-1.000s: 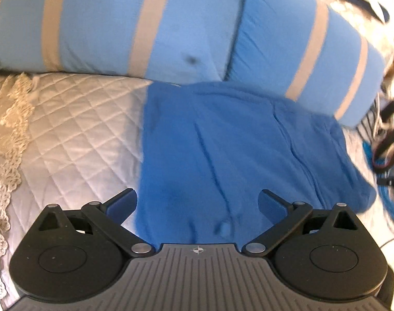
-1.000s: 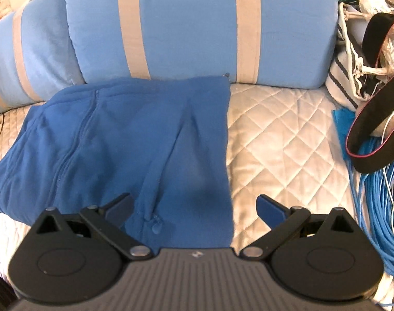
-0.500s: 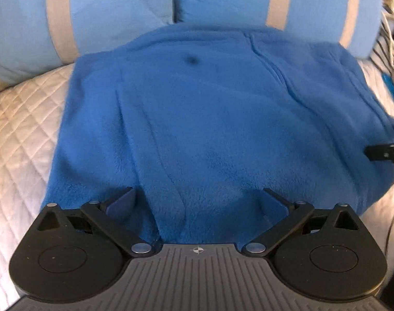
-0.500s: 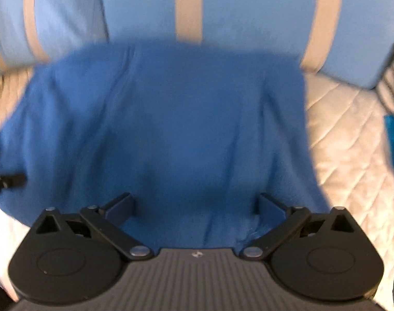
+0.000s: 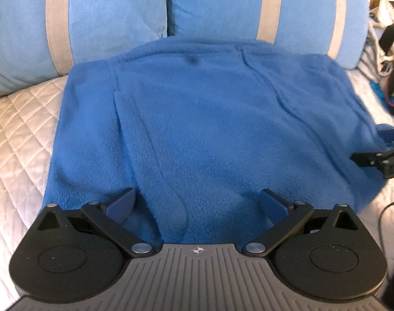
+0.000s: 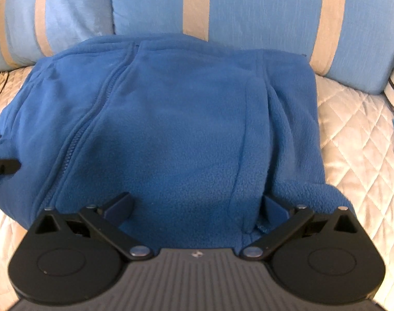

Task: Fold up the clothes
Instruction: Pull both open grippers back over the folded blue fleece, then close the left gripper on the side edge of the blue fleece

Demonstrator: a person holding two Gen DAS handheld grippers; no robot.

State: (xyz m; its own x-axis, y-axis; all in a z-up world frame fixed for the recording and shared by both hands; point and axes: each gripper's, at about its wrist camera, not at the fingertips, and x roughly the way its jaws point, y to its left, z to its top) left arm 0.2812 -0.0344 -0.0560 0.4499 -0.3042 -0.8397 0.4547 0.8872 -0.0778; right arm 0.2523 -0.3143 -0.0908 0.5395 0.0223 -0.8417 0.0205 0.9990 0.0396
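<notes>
Fleece [image 5: 210,129] is lying on the quilted bed [image 5: 18,134], butting against striped pillows [image 5: 106,18]. Left tongs [image 5: 197,204] are gaping wide at its near hem, holding nothing; right tongs [image 6: 197,207] are likewise spread and empty-handed, probably lining up a fold.

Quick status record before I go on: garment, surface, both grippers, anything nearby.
garment: blue fleece jacket, zipper visible, lying flat and partly folded
surface: white quilted bedspread
behind garment: two light blue striped pillows
left gripper: open, jaws spread over the jacket's near edge
right gripper: open, jaws spread over the near edge
nearby: black strap and clutter at right in the left wrist view
</notes>
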